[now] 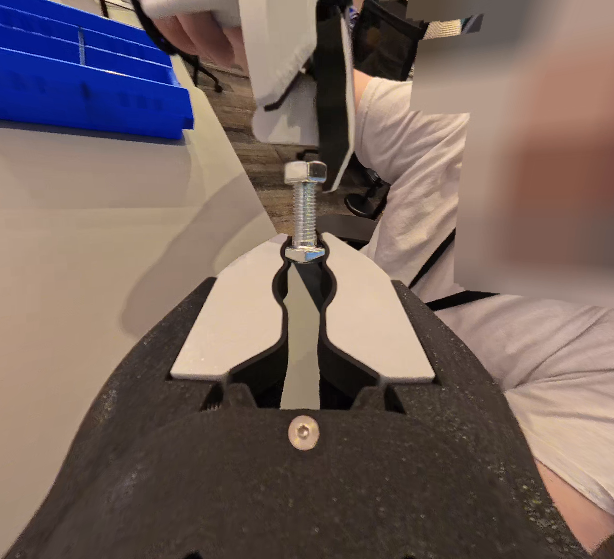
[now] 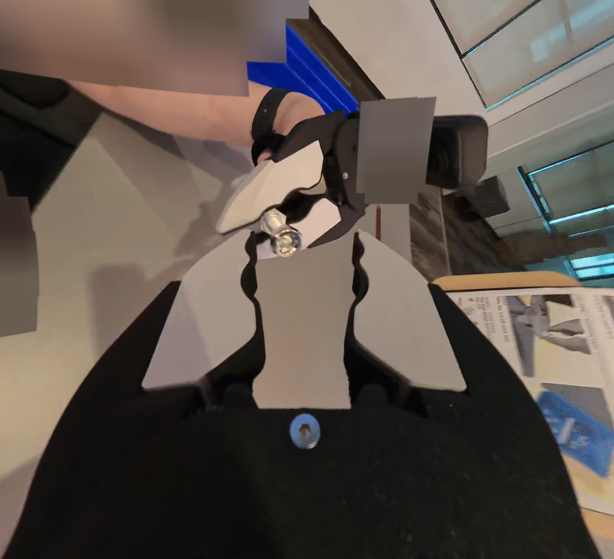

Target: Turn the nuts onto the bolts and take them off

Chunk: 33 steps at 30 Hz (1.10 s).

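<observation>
A silver bolt point(image 1: 304, 210) stands along my left gripper's axis. My left gripper point(image 1: 304, 254) is shut on the bolt's hex head point(image 1: 304, 254), above the table. A silver nut point(image 1: 305, 172) sits at the far end of the thread. My right gripper comes in from above, open, with one finger point(image 1: 345, 111) just beside the nut and not clamping it. In the right wrist view my right gripper point(image 2: 305, 240) is open and the nut point(image 2: 287, 240) lies between its tips, close to the left finger. The left gripper point(image 2: 265, 227) shows there holding the bolt.
A blue bin point(image 1: 83, 78) stands on the pale table point(image 1: 83, 210) at the left, and also shows in the right wrist view point(image 2: 315, 78). A printed sheet point(image 2: 548, 360) lies at the right. The person's white sleeve point(image 1: 432, 177) is close by.
</observation>
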Tool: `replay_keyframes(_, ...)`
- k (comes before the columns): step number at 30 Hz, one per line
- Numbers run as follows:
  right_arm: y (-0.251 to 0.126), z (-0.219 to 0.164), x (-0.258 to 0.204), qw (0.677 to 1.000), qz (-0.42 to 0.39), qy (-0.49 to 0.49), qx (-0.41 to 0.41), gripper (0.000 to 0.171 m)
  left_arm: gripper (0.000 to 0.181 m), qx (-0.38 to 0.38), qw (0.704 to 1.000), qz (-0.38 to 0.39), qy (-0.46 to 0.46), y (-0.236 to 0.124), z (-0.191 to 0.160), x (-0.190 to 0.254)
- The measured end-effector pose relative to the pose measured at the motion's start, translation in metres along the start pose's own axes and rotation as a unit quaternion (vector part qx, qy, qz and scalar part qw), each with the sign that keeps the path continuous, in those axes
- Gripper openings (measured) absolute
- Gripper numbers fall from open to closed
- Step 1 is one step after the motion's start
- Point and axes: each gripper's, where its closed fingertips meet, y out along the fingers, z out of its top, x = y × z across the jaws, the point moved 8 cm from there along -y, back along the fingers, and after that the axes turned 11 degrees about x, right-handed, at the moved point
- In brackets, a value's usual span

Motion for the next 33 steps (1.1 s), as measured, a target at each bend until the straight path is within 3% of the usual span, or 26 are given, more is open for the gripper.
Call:
replay_keyframes(4, -0.005, -0.009, 0.013, 0.982, -0.061, 0.175, 0.043, 0.051, 0.014, 0.004, 0.993, 0.118, 0.03, -0.01, 0.005, -0.012)
replay_keyframes(7, -0.004, -0.023, 0.02, 0.929, -0.11, 0.352, 0.046, 0.051, 0.014, 0.03, 0.977, 0.202, 0.053, -0.015, 0.013, -0.018)
replay_keyframes(11, -0.007, -0.039, 0.029, 0.86, -0.185, 0.471, 0.062, 0.051, 0.014, 0.034, 0.935, 0.329, 0.125, -0.018, 0.023, -0.023)
replay_keyframes(14, -0.012, -0.042, 0.04, 0.837, -0.212, 0.5, 0.071, 0.051, 0.014, 0.036, 0.904, 0.393, 0.163, -0.016, 0.029, -0.021)
replay_keyframes(20, -0.006, -0.047, 0.048, 0.821, -0.182, 0.539, 0.049, 0.043, 0.014, 0.028, 0.884, 0.428, 0.187, -0.012, 0.03, -0.019)
replay_keyframes(25, -0.003, -0.044, 0.048, 0.821, -0.146, 0.547, 0.073, 0.017, 0.014, 0.027, 0.895, 0.408, 0.18, -0.009, 0.03, -0.016)
replay_keyframes(33, -0.003, -0.04, 0.05, 0.831, -0.102, 0.544, 0.056, 0.018, 0.014, 0.023, 0.893, 0.405, 0.193, -0.007, 0.032, -0.008)
